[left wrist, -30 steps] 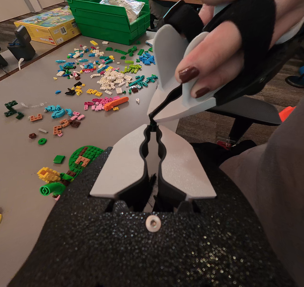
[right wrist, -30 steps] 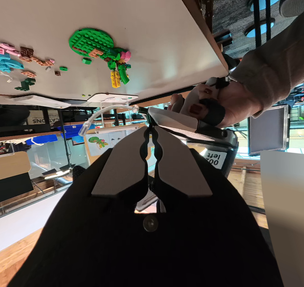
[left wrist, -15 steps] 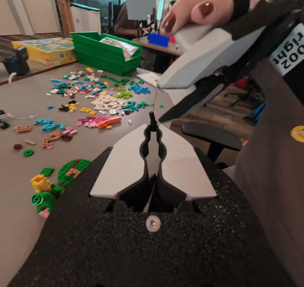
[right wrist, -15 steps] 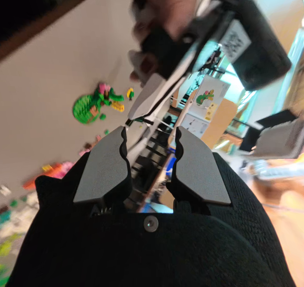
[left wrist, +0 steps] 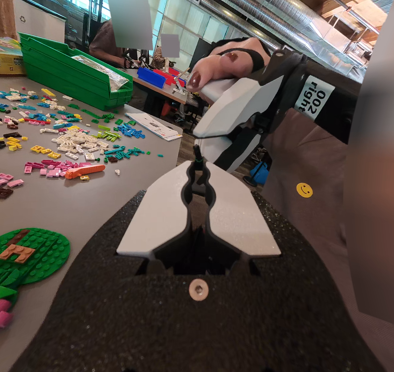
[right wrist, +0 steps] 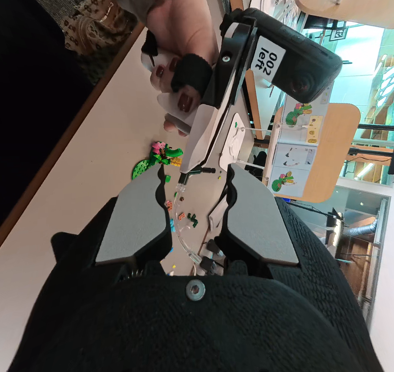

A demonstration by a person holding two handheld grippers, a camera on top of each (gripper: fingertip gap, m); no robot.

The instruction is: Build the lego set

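My left gripper (left wrist: 198, 165) is shut on a small dark green and black stem piece (left wrist: 197, 152) and holds it up in the air off the table's edge. In the right wrist view the left gripper (right wrist: 185, 171) shows with the stem piece (right wrist: 200, 170) in its tip and a clear curved tube (right wrist: 178, 214) hanging from that piece. My right gripper (right wrist: 195, 169) is open, its fingers on either side of the stem and tube, touching neither. It also shows in the left wrist view (left wrist: 197, 138). The round green baseplate (left wrist: 36, 253) with the plant build (right wrist: 165, 154) lies on the table.
Several loose bricks (left wrist: 74, 138) are spread over the grey table (left wrist: 85, 204), with an orange brick separator (left wrist: 85, 170), a booklet (left wrist: 155, 127) and a green bin (left wrist: 70, 74) behind. An instruction sheet (right wrist: 298, 148) stands on a holder. A person sits at a far table. The tips of both grippers are at nearly the same place. The round green baseplate (left wrist: 36, 253) is about 20 cm from both grippers' fingertips.
My right gripper was shut on the stem piece one second ago; it has opened, let go and turned. My left gripper keeps the piece and has tilted up.
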